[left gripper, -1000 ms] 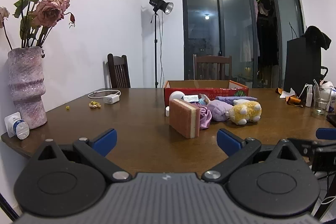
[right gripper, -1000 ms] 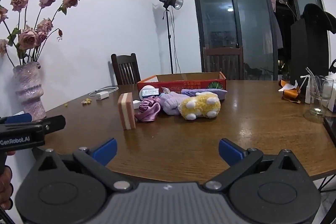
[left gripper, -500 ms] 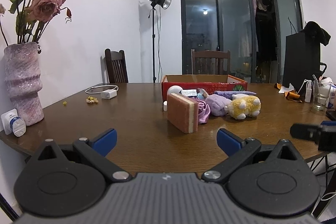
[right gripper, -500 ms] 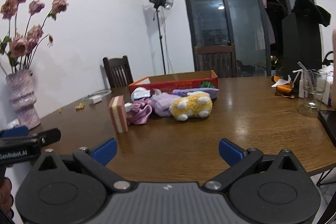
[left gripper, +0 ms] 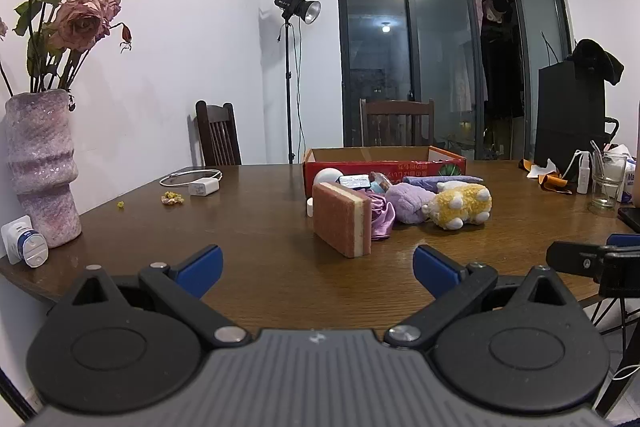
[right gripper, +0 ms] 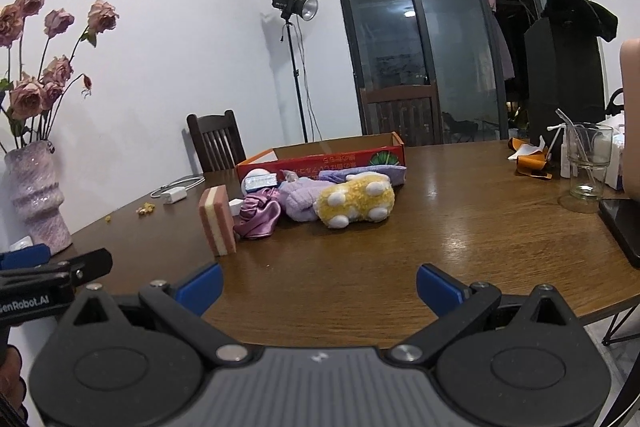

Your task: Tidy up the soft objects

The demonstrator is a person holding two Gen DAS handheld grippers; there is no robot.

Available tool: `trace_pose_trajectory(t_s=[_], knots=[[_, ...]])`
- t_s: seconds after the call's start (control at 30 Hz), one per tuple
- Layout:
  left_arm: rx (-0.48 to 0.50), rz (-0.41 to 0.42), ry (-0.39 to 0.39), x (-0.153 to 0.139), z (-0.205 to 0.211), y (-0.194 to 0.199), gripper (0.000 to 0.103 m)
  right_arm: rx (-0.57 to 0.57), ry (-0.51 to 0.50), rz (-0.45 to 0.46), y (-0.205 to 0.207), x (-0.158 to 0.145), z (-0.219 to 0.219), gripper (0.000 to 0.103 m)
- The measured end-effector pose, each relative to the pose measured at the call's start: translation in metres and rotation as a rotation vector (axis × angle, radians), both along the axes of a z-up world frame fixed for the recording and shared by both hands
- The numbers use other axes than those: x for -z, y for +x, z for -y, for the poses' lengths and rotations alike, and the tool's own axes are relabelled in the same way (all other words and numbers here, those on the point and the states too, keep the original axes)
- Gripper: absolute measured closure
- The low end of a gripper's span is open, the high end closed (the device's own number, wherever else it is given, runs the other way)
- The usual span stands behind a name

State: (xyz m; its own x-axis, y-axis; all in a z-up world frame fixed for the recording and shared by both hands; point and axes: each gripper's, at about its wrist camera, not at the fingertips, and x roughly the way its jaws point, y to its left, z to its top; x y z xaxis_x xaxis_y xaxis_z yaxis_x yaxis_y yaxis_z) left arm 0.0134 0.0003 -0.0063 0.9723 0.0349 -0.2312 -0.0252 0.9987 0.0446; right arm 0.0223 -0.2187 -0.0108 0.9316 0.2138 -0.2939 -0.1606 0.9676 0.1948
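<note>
Sponge (left gripper: pixel 341 223) upright beside plush (left gripper: pixel 460 202); jaws apart.

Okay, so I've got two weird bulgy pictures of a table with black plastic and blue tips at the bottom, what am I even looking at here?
Those are two handheld grippers, one in each of a person's hands, not a robot arm. Each carries a wide-angle camera looking forward along its two blue-tipped fingers, so each picture shows its own gripper at the bottom.

One picture is from the left gripper, the other from the right gripper. Both are open and hold nothing, near the table's front edge.

On the wooden table lies a pile of soft things: a pink sponge standing on edge, shiny purple cloth, a purple plush and a yellow plush toy. Behind them sits a shallow red cardboard box. A vase of dried roses, a white charger and a glass stand off to the sides.
</note>
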Motion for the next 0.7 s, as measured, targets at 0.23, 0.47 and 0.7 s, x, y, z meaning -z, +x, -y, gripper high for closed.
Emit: trace_pose_trajectory(t_s=[0.23, 0.47, 0.7], knots=[[0.001, -0.002, -0.002, 0.001, 0.0, 0.0, 0.0, -0.014, -0.02, 0.013, -0.003, 0.0, -0.005, 0.0], [0.0, 0.005, 0.011, 0.002, -0.001, 0.001, 0.0, -0.018, -0.006, -0.006, -0.004, 0.006, -0.004, 0.0], [-0.009, 0.002, 0.004, 0.004, -0.004, 0.009, 0.0, -0.031, 0.004, -0.027, -0.002, 0.012, -0.005, 0.0]])
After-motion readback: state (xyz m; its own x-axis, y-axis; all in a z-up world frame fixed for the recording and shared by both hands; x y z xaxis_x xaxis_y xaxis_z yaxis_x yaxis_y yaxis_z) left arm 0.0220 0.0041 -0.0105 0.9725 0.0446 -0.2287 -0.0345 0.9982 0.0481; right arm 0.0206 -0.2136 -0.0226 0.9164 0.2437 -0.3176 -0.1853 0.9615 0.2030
